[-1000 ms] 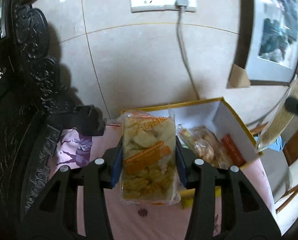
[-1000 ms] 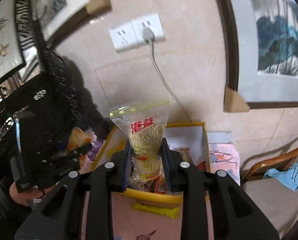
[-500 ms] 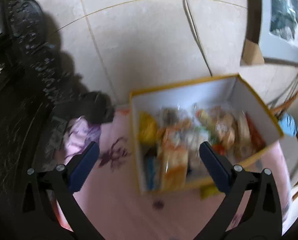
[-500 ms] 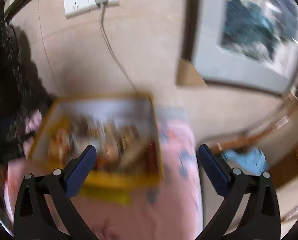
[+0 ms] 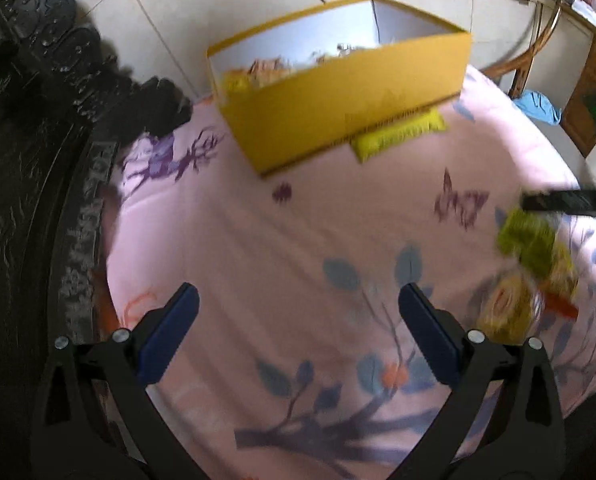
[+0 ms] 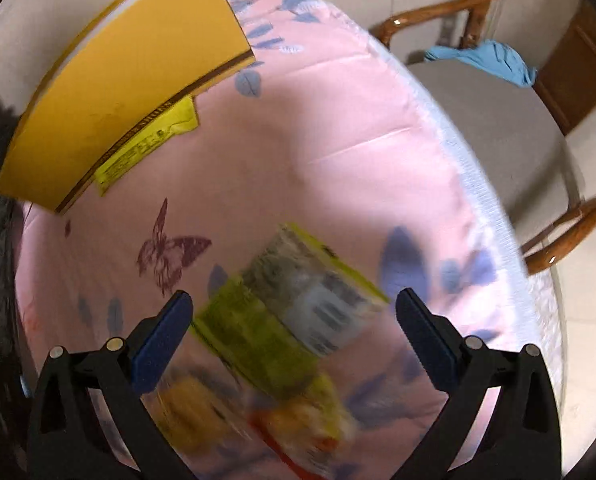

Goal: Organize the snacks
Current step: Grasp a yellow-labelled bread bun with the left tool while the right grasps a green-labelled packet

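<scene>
A yellow cardboard box (image 5: 346, 96) with white inner walls stands at the far side of a pink flowered cloth (image 5: 298, 232), several snack packs showing inside it. A flat yellow packet (image 5: 398, 136) lies against its front wall; the right wrist view has the same packet (image 6: 145, 144) beside the box (image 6: 125, 76). My left gripper (image 5: 295, 304) is open over bare cloth, nothing between its fingers. My right gripper (image 6: 293, 310) is open above a blurred pile of yellow-green snack packs (image 6: 289, 320), apart from them. That pile (image 5: 534, 264) lies at the right in the left wrist view.
Dark carved wooden furniture (image 5: 25, 160) borders the cloth on the left. A wooden chair (image 6: 498, 128) with a grey seat and a blue cloth (image 6: 486, 60) stands off the right edge of the table. A tiled wall rises behind the box.
Both grippers let go of their snack packs over the box, opened wide and dropped toward the near part of the cloth. The right one now hangs over the snack pile.
</scene>
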Available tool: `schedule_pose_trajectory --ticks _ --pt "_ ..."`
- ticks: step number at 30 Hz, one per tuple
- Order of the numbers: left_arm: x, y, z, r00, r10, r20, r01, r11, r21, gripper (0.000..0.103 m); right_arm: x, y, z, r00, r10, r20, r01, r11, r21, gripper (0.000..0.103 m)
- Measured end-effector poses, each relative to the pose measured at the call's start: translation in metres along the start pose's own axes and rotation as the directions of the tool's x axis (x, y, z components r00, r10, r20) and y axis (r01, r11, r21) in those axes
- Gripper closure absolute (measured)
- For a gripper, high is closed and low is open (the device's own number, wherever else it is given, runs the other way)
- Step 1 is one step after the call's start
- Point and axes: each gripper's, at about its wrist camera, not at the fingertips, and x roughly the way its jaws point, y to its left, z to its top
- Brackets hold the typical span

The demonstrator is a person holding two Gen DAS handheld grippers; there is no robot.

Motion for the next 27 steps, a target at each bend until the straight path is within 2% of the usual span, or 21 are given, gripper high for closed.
schedule_pose_trajectory --ticks 1,2,4,5,6,7,9,10,12,14,16,19,22,23,24,25,26,27 --pt "0.000 0.000 -0.008 1.000 -0.023 -0.007 0.023 1.000 -0.012 0.002 0.006 0.006 -0.001 1.000 -0.028 0.005 0.027 1.000 0.014 0.001" --pt "0.001 0.000 -0.012 0.999 -0.039 -0.014 0.038 0.999 -0.023 0.002 0.016 0.012 0.000 0.995 -0.096 0.001 0.096 0.995 0.036 0.001" --pt "0.004 0.000 -0.020 0.997 -0.076 -0.015 0.075 0.996 -0.056 0.002 0.025 0.025 0.000 0.976 -0.206 0.066 0.203 0.978 0.044 0.001" --pt "0.007 -0.001 -0.024 0.993 -0.114 -0.015 0.113 0.991 -0.066 0.002 0.027 0.031 -0.002 0.965 -0.228 0.130 0.225 0.974 0.042 0.001" --pt "0.010 -0.003 -0.027 0.990 -0.141 -0.017 0.139 0.988 -0.067 0.002 0.027 0.032 -0.004 0.962 -0.229 0.147 0.221 0.973 0.068 0.003" --pt "0.011 -0.005 -0.030 0.988 -0.152 -0.017 0.151 0.987 -0.063 0.002 0.024 0.036 -0.006 0.961 -0.232 0.154 0.225 0.973 0.056 0.019" --pt "0.015 -0.011 -0.035 0.986 -0.165 -0.007 0.165 0.986 -0.028 0.002 0.013 0.042 -0.007 0.970 -0.193 0.145 0.193 0.981 0.015 0.049" --pt "0.015 -0.014 -0.037 0.986 -0.164 0.002 0.164 0.986 -0.003 0.002 0.008 0.042 -0.007 0.979 -0.162 0.123 0.162 0.987 0.012 0.059" --pt "0.013 -0.024 -0.038 0.983 -0.182 0.029 0.181 0.983 0.042 0.002 -0.006 0.039 -0.009 0.988 -0.117 0.103 0.116 0.993 0.016 0.063" --pt "0.007 -0.041 -0.040 0.976 -0.211 0.062 0.202 0.972 0.119 0.002 -0.018 0.032 -0.011 0.994 -0.073 0.085 0.069 0.997 0.043 0.064" --pt "0.002 -0.058 -0.043 0.969 -0.233 0.086 0.214 0.958 0.191 0.002 -0.033 0.019 -0.015 0.995 -0.030 0.090 0.024 0.997 0.068 0.072" --pt "-0.007 -0.089 -0.054 0.955 -0.269 0.125 0.218 0.922 0.319 0.002 -0.054 0.006 -0.015 0.992 -0.015 0.125 0.008 0.999 0.049 0.081" --pt "-0.006 -0.123 -0.062 0.951 -0.273 0.143 0.183 0.873 0.451 0.002 -0.060 -0.006 -0.016 0.991 0.000 0.137 -0.008 0.999 0.054 0.080" --pt "-0.005 -0.135 -0.065 0.945 -0.284 0.160 0.169 0.847 0.504 0.002 -0.060 -0.015 -0.018 0.992 0.017 0.126 -0.026 0.997 0.071 0.076" --pt "-0.004 -0.147 -0.068 0.935 -0.306 0.179 0.157 0.810 0.565 0.002 -0.059 -0.020 -0.019 0.993 0.028 0.111 -0.037 0.996 0.083 0.052" --pt "-0.001 -0.157 -0.071 0.924 -0.327 0.200 0.139 0.772 0.620 0.002 -0.059 -0.026 -0.023 0.996 0.030 0.086 -0.038 0.995 0.094 0.023" --pt "0.001 -0.163 -0.073 0.914 -0.344 0.216 0.129 0.750 0.649 0.002 -0.059 -0.035 -0.026 0.997 0.026 0.069 -0.034 0.993 0.114 0.017" --pt "0.001 -0.167 -0.075 0.891 -0.392 0.228 0.147 0.725 0.673 0.002 -0.063 -0.046 -0.032 0.997 0.031 0.074 -0.041 0.989 0.139 0.009"
